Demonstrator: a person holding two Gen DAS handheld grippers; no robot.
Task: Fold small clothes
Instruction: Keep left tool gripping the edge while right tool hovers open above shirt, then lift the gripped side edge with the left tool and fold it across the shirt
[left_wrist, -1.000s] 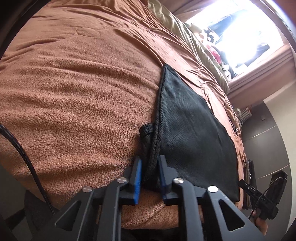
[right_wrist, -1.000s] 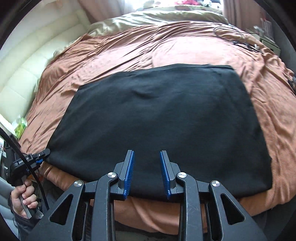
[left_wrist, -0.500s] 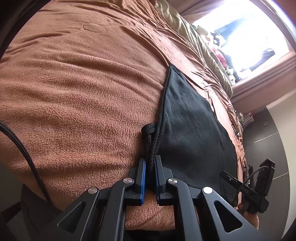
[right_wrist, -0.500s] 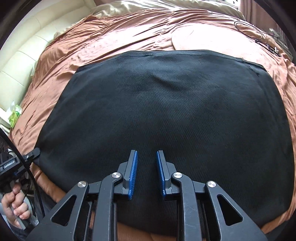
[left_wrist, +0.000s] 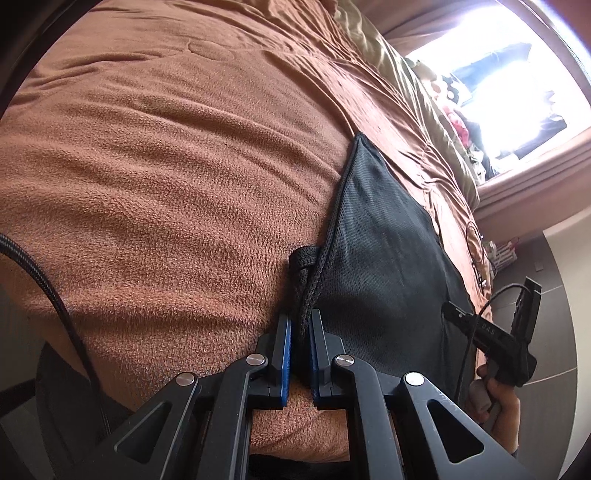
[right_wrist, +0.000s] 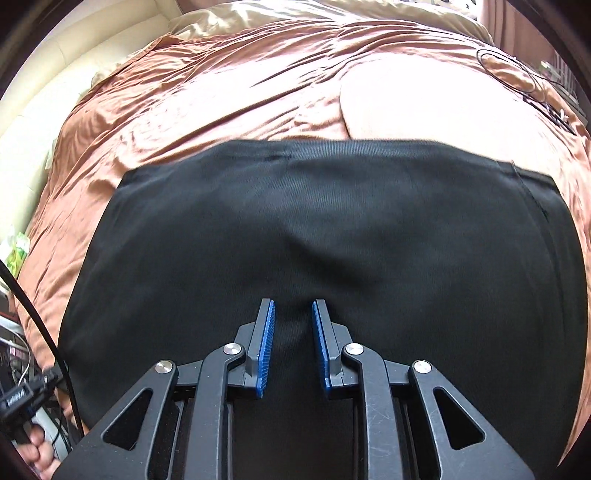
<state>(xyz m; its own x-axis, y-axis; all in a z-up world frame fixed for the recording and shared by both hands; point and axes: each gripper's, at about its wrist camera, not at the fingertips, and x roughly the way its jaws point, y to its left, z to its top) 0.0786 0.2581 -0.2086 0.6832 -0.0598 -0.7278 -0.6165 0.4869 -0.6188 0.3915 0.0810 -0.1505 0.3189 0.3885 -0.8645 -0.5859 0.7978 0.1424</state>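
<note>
A black mesh garment (right_wrist: 332, 206) lies spread flat on a brown blanket (left_wrist: 166, 166). In the left wrist view my left gripper (left_wrist: 299, 325) is shut on the garment's (left_wrist: 388, 258) near corner. The corded edge and a loop of drawstring (left_wrist: 303, 258) run up from between the blue pads. In the right wrist view my right gripper (right_wrist: 293, 310) sits low over the garment's near middle. Its jaws are closing, a gap still shows between the pads, and a small ridge of black cloth rises in that gap.
The brown blanket (right_wrist: 258, 85) covers the whole bed, with a beige sheet (right_wrist: 295, 11) at the far end and a cream padded wall (right_wrist: 37, 110) on the left. A thin cable (right_wrist: 517, 70) lies on the blanket at far right. A hand (left_wrist: 495, 398) holds the other tool.
The right gripper has moved forward over the garment from its near edge and dropped lower, its jaws narrowing. The left gripper closed on the garment's corner and stayed in place.
</note>
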